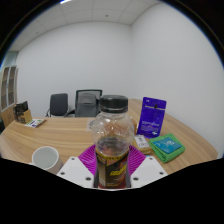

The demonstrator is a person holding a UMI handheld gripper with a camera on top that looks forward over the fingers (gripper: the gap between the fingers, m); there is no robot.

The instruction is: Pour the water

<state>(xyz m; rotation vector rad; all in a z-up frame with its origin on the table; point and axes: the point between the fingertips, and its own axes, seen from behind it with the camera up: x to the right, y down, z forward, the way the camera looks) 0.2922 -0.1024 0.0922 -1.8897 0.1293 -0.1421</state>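
Observation:
A clear plastic bottle (112,135) with a black cap and a dark red-and-yellow label stands upright between my fingers. My gripper (112,166) is shut on the bottle, both purple pads (88,158) pressing its labelled lower body. The bottle looks lifted, its base hidden below the fingers. A white paper cup (46,158) sits on the wooden table (60,135) to the left of the fingers, its mouth open upward.
A blue box (152,115) stands upright to the right of the bottle. A green packet (167,148) lies in front of it, with a small white item (141,143) beside the bottle. Black office chairs (73,103) and a monitor stand beyond the table.

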